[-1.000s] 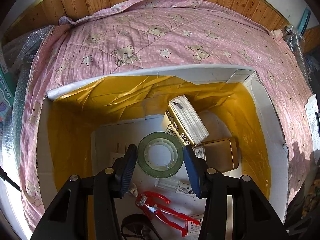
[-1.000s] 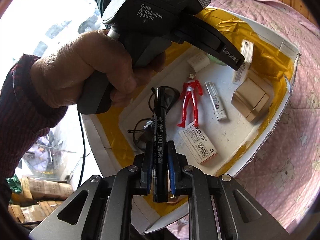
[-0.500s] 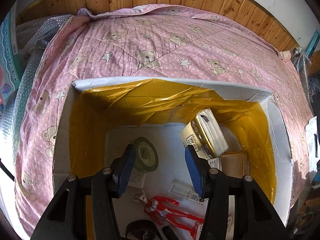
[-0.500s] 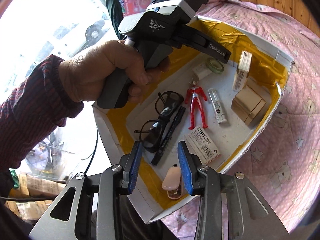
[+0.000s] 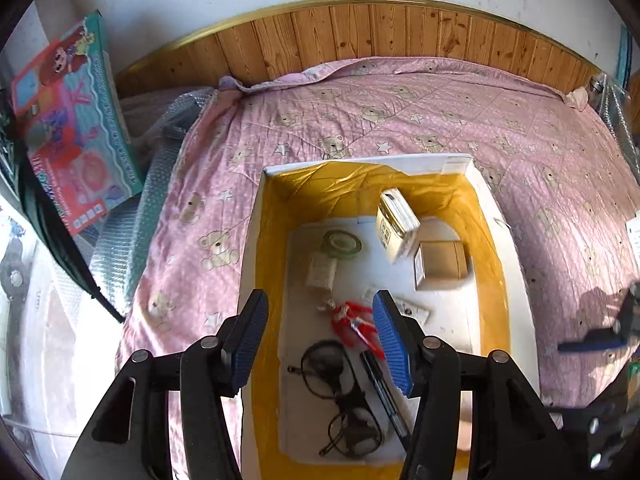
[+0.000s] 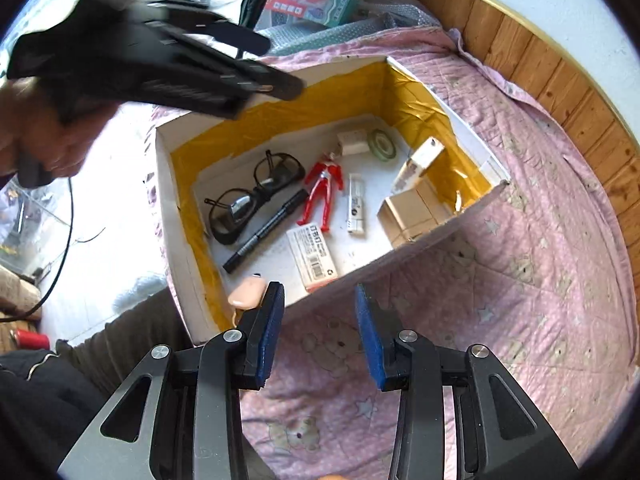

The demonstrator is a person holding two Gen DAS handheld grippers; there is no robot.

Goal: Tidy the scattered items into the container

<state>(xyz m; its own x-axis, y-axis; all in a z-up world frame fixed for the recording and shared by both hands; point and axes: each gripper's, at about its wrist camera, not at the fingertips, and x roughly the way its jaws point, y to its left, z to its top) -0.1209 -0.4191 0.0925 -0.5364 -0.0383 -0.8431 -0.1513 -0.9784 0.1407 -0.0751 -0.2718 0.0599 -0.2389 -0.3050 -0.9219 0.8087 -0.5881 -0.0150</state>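
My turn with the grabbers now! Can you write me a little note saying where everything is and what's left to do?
Left tongs: open, empty, above the box.
Right tongs: open, empty, over the pink quilt beside the box.
In the box: marker, glasses, red figure, tape roll, small cartons and packets.
Done: all of those are in.
Left: no loose items visible on the quilt; look around before stopping.
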